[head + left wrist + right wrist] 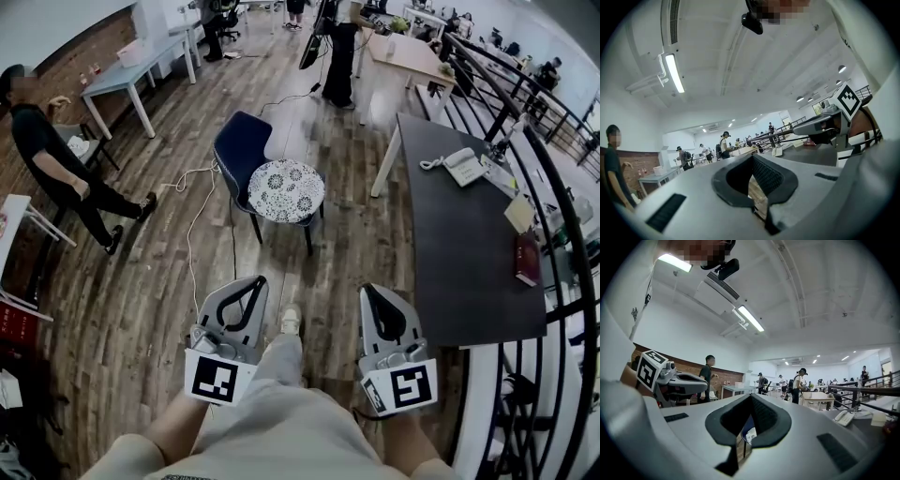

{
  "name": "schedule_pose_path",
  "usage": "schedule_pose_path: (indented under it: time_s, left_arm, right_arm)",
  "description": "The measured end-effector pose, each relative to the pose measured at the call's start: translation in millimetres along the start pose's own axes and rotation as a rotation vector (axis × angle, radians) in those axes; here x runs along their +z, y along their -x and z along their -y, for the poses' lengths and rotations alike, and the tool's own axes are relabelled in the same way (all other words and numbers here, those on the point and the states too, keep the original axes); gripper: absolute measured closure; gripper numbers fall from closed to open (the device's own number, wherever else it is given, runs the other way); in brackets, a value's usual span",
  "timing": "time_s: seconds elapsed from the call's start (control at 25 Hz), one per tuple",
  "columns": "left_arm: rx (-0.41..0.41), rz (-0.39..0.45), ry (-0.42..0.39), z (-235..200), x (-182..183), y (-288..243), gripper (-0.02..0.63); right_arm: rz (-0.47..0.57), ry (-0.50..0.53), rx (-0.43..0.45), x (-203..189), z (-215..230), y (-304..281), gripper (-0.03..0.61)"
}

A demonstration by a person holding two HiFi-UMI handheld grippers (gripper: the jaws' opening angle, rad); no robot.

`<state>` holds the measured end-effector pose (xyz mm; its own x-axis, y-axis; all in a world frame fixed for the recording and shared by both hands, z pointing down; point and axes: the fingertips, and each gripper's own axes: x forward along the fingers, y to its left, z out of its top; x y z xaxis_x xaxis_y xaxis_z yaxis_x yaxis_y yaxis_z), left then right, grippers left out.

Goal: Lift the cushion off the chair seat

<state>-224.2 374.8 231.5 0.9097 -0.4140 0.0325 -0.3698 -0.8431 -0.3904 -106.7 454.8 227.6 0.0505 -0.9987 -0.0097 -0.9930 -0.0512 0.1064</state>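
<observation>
A round white cushion (286,190) with a dark lace pattern lies on the seat of a chair (240,143) with a dark blue back, in the middle of the wooden floor. Both grippers are held level, well short of the chair and on the near side of it. My left gripper (259,280) has its jaws together with nothing between them, and so does my right gripper (367,290). In the right gripper view a sliver of the cushion (750,435) and the blue chair (747,424) shows through the jaw gap of the right gripper (751,395). The left gripper view shows only floor past the left gripper (752,156).
A long dark table (469,253) stands to the right with a phone (462,166) and a book (527,259) on it, against a black railing (567,234). A person (56,159) sits at the left. A white cable (192,220) runs across the floor left of the chair.
</observation>
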Motion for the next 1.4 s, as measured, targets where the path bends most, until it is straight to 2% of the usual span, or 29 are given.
schedule_pose_path:
  time_s: [0.4, 0.64, 1.08, 1.4]
  left_arm:
    - [-0.034, 0.023, 0.031, -23, -30, -80, 0.61]
    - [-0.07, 0.0, 0.04, -43, -54, -141, 0.609]
    - [-0.131, -0.004, 0.075, -72, -72, -228, 0.61]
    - [-0.116, -0.021, 0.09, -127, -96, -280, 0.61]
  right_arm:
    - [-0.042, 0.027, -0.031, -30, 48, -61, 0.577]
    - [-0.076, 0.015, -0.051, -47, 81, -110, 0.577]
    - [-0.128, 0.008, -0.063, -63, 130, -189, 0.577]
    - [-0.161, 0.017, -0.041, -65, 153, -264, 0.577]
